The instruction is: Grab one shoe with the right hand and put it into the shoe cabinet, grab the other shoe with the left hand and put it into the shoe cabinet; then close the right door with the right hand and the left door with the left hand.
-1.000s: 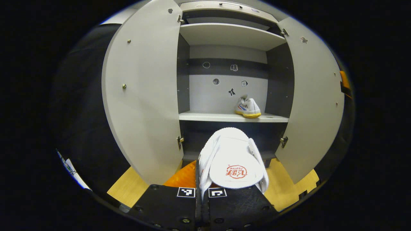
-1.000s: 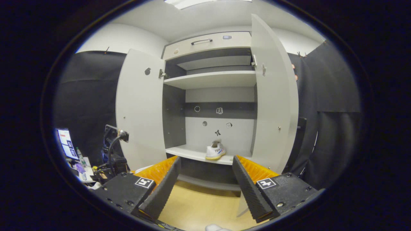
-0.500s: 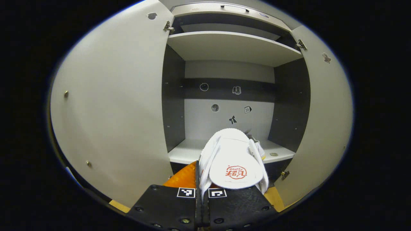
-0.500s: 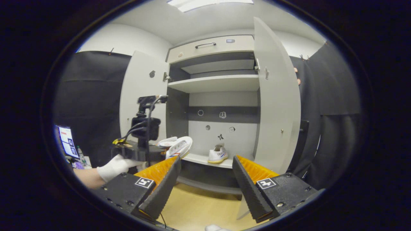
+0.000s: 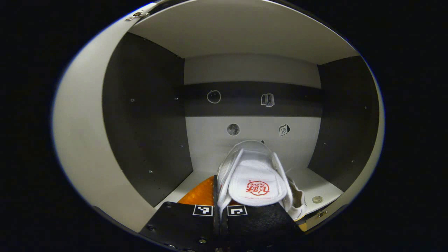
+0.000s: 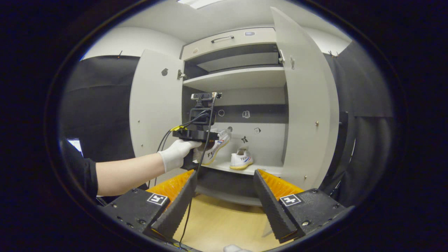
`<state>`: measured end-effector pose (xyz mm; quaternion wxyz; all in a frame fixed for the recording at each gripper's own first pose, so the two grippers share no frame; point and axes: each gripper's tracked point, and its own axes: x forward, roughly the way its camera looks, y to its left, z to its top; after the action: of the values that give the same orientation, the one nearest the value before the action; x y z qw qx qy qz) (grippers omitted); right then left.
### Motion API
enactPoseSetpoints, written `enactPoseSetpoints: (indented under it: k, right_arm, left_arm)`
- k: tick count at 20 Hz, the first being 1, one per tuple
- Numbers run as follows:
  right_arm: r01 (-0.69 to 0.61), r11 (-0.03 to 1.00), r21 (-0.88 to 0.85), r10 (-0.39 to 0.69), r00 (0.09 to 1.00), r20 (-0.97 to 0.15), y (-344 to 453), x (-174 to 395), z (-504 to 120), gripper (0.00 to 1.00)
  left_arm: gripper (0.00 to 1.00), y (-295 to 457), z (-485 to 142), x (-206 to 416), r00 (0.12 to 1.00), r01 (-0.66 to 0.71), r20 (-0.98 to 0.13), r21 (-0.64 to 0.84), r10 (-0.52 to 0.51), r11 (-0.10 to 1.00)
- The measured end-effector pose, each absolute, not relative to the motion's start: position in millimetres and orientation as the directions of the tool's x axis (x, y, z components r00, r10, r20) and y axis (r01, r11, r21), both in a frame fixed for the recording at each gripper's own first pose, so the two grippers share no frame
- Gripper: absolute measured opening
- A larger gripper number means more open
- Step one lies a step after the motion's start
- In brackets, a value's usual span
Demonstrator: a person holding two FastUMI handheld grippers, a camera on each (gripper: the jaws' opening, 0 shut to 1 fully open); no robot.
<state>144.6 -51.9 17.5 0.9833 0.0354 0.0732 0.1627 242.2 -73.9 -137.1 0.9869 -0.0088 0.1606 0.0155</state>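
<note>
— Fingers of the left gripper (image 5: pixel 220 210) stay clamped on the white shoe (image 5: pixel 253 178), now carried inside the shoe cabinet (image 6: pixel 241 78), above its shelf (image 5: pixel 311 185).

— And the right gripper (image 6: pixel 224 196)?

— Spread apart, holding nothing, back from the cabinet. The other shoe (image 6: pixel 241 160) sits toward the shelf's right end; both doors remain open.

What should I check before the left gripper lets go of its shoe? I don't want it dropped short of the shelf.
1. Left gripper shut on the held shoe: ok.
2. Held shoe past the shelf's front edge: ok.
3. Held shoe touching the shelf: cannot tell.
4. Room beside the first shoe, which stands to the right: ok.
5. Both doors, left door and right door, wide open: ok.
6. Right gripper open, back from the cabinet: ok.
</note>
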Motion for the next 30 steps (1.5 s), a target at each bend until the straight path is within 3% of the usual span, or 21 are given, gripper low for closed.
enactPoseSetpoints:
  k: [6, 11, 14, 15, 16, 18, 21, 30]
  right_arm:
    - [-0.319, 0.943, 0.094, 0.331, 0.93, -0.158, -49.1, 149.1, 12.8, 1.0]
    - [-0.325, 0.94, 0.105, 0.339, 0.924, -0.176, -48.7, 153.1, 9.6, 1.0]
    - [-0.331, 0.939, 0.096, 0.343, 0.923, -0.175, -48.6, 152.9, 11.2, 1.0]
    - [-0.332, 0.939, 0.093, 0.344, 0.923, -0.171, -49.0, 152.5, 12.5, 1.0]
    - [-0.331, 0.939, 0.097, 0.343, 0.924, -0.171, -50.9, 153.5, 15.2, 1.0]
    - [-0.334, 0.937, 0.106, 0.348, 0.921, -0.172, -50.3, 154.4, 17.0, 1.0]
    - [-0.326, 0.94, 0.104, 0.339, 0.928, -0.155, -52.6, 155.3, 23.8, 1.0]
    - [-0.269, 0.956, 0.117, 0.282, 0.952, -0.117, -61.2, 151.5, 40.2, 1.0]
  left_arm:
    - [0.01, -69.2, -176.1, 238.5, 0.862, -0.081, -0.499, 0.033, 0.087, 0.996]
    - [0.03, -72.5, -190.4, 228.7, 0.798, -0.067, -0.601, -0.001, 0.053, 0.998]
    - [0.14, -74.4, -191.2, 226.3, 0.792, -0.053, -0.609, -0.032, 0.022, 0.998]
    - [0.31, -75.9, -188.5, 227.4, 0.797, -0.043, -0.604, -0.047, 0.007, 0.998]
    - [0.18, -79.9, -187.0, 223.5, 0.793, -0.029, -0.609, -0.068, -0.019, 0.997]
    - [0.25, -79.6, -178.1, 221.7, 0.81, -0.011, -0.586, -0.075, -0.035, 0.997]
    - [1.0, -72.2, -149.1, 207.3, 0.858, -0.02, -0.513, -0.084, -0.026, 0.996]
    - [0.97, -79.6, -54.8, 81.9, 0.97, 0.06, -0.234, -0.042, -0.069, 0.997]
